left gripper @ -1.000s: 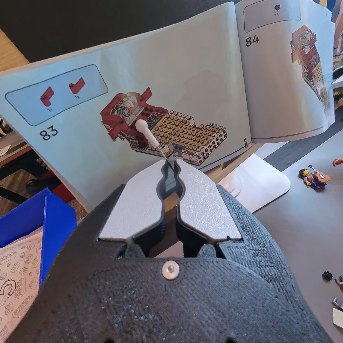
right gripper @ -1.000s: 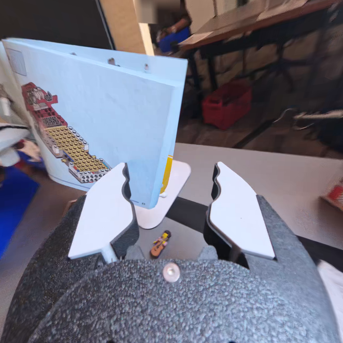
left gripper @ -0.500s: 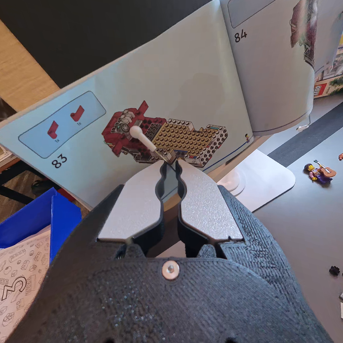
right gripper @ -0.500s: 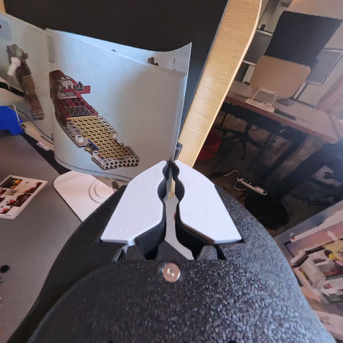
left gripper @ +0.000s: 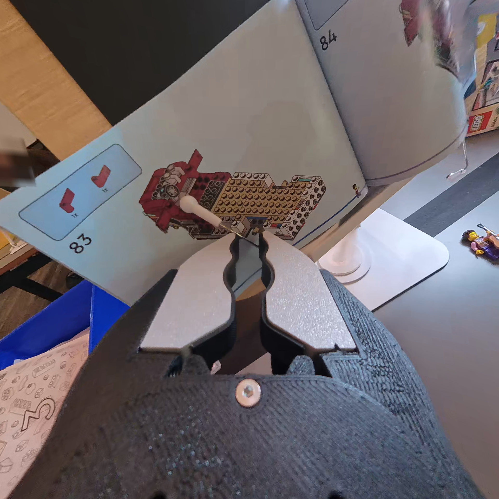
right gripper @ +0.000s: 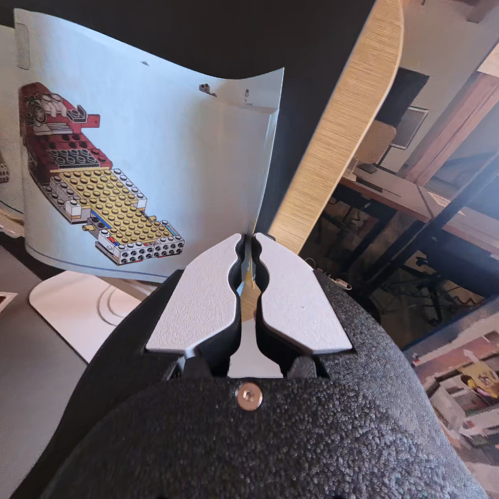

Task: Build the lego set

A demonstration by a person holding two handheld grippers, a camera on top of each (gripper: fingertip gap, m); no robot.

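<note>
An open brick-building instruction booklet (left gripper: 243, 121) stands on a white book stand (left gripper: 391, 259). A thin wire page holder with a white tip (left gripper: 197, 208) lies across the left-hand page. My left gripper (left gripper: 248, 237) is at that wire. Its jaws stand slightly apart, and the wire runs slantwise through the gap without being pinched. My right gripper (right gripper: 248, 237) is shut on the outer edge of the right-hand page (right gripper: 175, 140), which bows toward the camera. The stand's white base also shows in the right wrist view (right gripper: 67, 302).
A minifigure with a guitar (left gripper: 483, 243) lies on the grey table right of the stand. A blue bin (left gripper: 54, 324) with a printed paper bag (left gripper: 32, 391) is at the lower left. A toy box (left gripper: 483, 108) stands behind at the right. A wooden panel (right gripper: 343, 129) rises behind the page. My right fingertips sit around 25 centimeters from my left ones.
My left jaws, shut on the holder wire a second ago, have parted. My right gripper was wide open beside the page; it closed on the page edge and the page now bows.
</note>
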